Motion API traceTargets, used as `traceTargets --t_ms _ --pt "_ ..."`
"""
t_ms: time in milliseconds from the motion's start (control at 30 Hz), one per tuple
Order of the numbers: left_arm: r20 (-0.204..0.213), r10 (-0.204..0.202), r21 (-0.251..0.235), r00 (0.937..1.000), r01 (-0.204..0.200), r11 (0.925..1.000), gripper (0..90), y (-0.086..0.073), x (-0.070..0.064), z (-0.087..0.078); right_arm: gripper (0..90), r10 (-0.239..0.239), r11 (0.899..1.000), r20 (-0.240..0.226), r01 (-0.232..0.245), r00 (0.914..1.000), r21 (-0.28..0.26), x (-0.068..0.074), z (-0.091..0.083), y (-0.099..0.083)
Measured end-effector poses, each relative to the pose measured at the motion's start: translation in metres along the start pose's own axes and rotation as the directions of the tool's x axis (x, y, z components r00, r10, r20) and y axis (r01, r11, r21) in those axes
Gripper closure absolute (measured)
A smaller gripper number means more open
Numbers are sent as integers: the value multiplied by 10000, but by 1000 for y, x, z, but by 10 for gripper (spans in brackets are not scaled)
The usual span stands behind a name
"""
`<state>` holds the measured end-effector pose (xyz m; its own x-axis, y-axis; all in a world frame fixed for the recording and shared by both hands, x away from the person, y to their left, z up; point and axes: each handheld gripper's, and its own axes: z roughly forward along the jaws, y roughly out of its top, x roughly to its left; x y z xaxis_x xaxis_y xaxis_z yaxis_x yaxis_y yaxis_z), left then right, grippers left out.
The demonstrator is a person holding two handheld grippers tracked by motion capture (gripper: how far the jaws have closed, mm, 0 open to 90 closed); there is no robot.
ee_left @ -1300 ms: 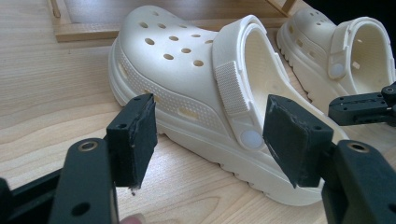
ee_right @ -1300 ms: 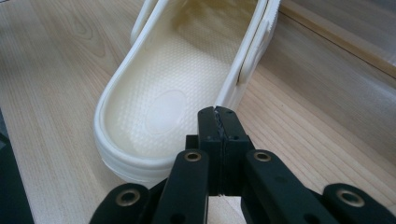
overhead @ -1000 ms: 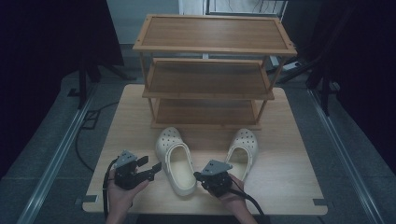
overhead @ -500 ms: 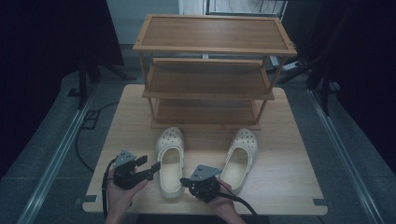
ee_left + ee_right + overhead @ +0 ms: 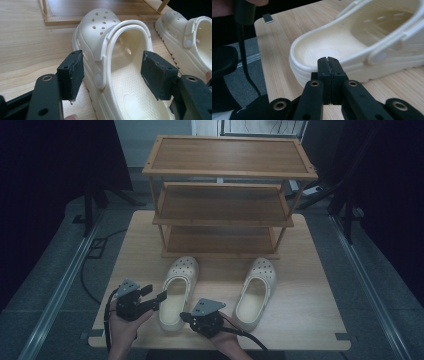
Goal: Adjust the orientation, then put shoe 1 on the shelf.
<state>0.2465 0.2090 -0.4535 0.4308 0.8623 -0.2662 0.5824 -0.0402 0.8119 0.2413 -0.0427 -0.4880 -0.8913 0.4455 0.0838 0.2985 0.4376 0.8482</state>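
Two clogs (image 5: 179,291) toes toward rack (image 5: 222,200); left tongs (image 5: 112,75) open astride one, right tongs (image 5: 328,65) closed.

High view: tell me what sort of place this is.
Probably a staged recording setup, not a home: a three-tier bamboo shoe rack and two cream perforated clogs sit on a light wooden table, ringed by dark curtains and a grey floor with metal rails.

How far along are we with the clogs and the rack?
Nothing done: the three-tier wooden shoe rack holds no shoes. In hand: the left tool is open, astride the left cream foam clog; the right tool is shut at its heel. Left: both it and the right cream clog sit on the table.
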Motion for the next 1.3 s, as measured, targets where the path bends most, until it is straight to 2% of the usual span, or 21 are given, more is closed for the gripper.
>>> traceTargets --t_ms 33,67,100,133,300,567,900,1000,1100,1200,1267,1300 --pt "-20 3 -10 10000 -3 10000 356 0 0 0 866 75 9998 38 -75 10000 -163 -4 -7 0" --pt "-15 -17 -12 10000 17 10000 356 0 0 0 866 75 9998 38 -75 10000 -163 -4 -7 0" --pt "-49 -39 -4 10000 39 10000 356 0 1 0 846 178 9990 183 -171 9997 -403 -9 -17 1" --pt "-61 -41 27 10000 42 10000 356 0 1 1 846 178 9990 183 -171 9997 -403 -9 -17 1" --pt "-92 -9 41 10000 9 10000 356 -1 0 1 799 506 9956 624 -454 9968 -821 -25 -44 2" --pt "-92 60 -94 9999 -61 9999 356 1 -1 -2 772 683 9932 1157 -566 9909 -1015 -40 -71 -2" --pt "-274 -6 -105 9996 3 9999 361 1 -2 2 741 973 9921 1440 -843 9848 -933 -50 -81 -8" --pt "-295 -223 -38 9993 222 9997 365 2 -3 5 739 1064 9912 1473 -932 9833 -943 -52 -82 -10" --pt "-391 -331 120 9987 336 9994 387 3 -2 13 737 1088 9910 1462 -957 9833 -935 -53 -82 -10" --pt "-665 -392 332 9970 415 9986 406 5 -1 22 735 1067 9912 1459 -936 9835 -934 -52 -82 -10" --pt "-740 -248 480 9970 284 9984 423 7 -2 31 735 1056 9913 1447 -926 9838 -937 -52 -83 -9" --pt "-817 -179 537 9965 223 9983 487 8 -3 34 735 1068 9908 1463 -930 9835 -978 -52 -84 -10"
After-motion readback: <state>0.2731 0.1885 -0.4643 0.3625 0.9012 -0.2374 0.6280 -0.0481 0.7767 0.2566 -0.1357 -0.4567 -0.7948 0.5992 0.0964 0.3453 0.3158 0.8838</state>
